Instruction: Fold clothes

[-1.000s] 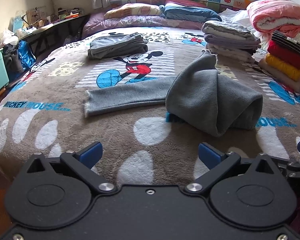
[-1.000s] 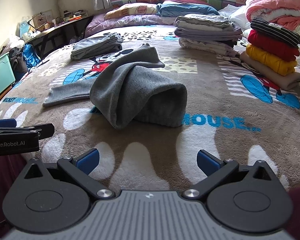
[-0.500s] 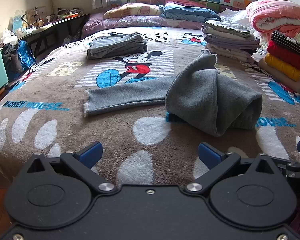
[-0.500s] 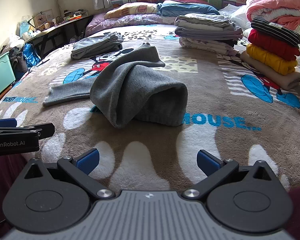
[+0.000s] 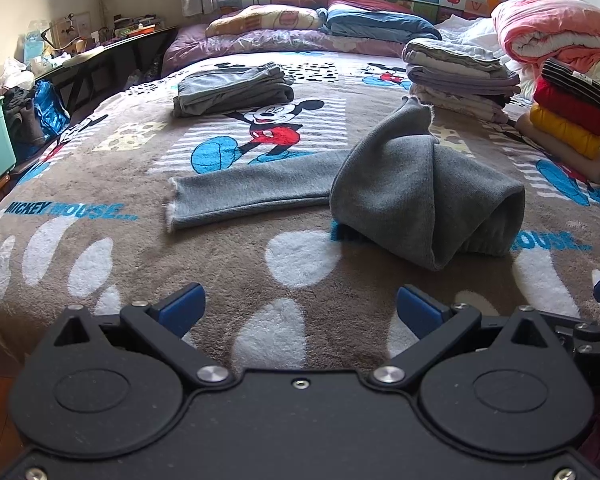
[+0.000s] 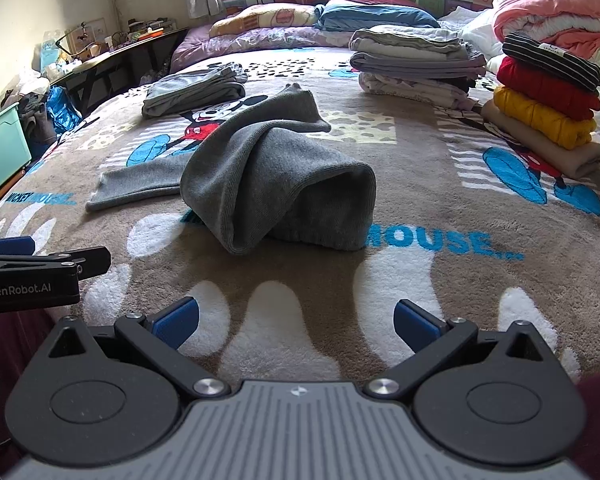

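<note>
Both grippers, left gripper (image 5: 298, 306) and right gripper (image 6: 296, 320), are hovering wide open and empty at lower frame, facing the gray sweater (image 6: 276, 184) at centre.

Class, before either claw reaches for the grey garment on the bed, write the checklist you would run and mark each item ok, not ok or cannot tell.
1. Left claw open and empty: ok.
2. Right claw open and empty: ok.
3. Grey garment lying flat and ready to fold: not ok; its body is bunched in a humped roll, with one sleeve stretched flat to the left.
4. Blanket bare between the claws and the garment: ok.
5. Folded stacks standing apart from the garment: ok.
6. Second sleeve located: cannot tell; a narrow end sticks up at the far side, but the bunched cloth hides how it lies.
</note>
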